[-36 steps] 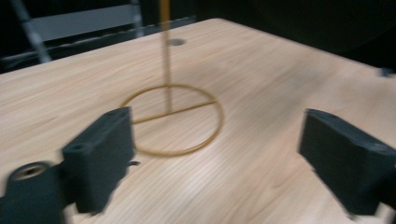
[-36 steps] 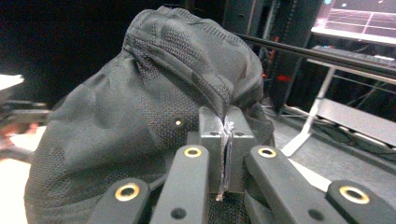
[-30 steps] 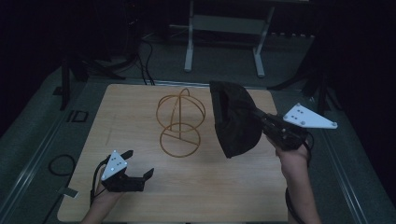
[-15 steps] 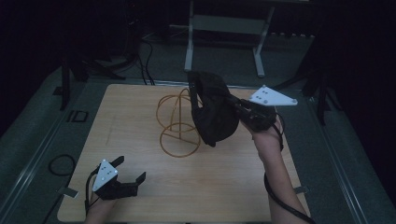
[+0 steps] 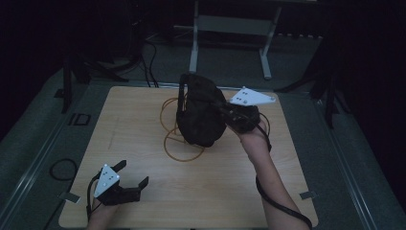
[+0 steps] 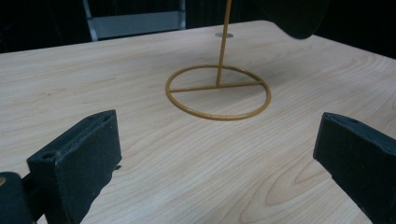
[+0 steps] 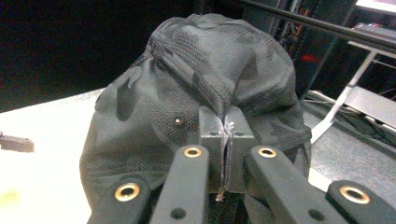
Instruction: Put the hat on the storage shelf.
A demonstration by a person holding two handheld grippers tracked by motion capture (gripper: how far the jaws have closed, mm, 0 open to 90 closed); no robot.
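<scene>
High view: right tongs (image 5: 224,111) pinching cap (image 5: 201,115) aloft.

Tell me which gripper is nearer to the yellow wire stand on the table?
Right. The right gripper, shut on the dark cap, holds it just above the wire stand. The left gripper is open, apart from it, near the table's front edge.

table (image 5: 287,191): light wood top, centre of scene | metal stand (image 5: 230,28): grey, on the floor beyond the table's far edge | cables (image 5: 148,57): dark, far left floor | cable loop (image 5: 62,168): on the floor, left of the table's near corner
</scene>
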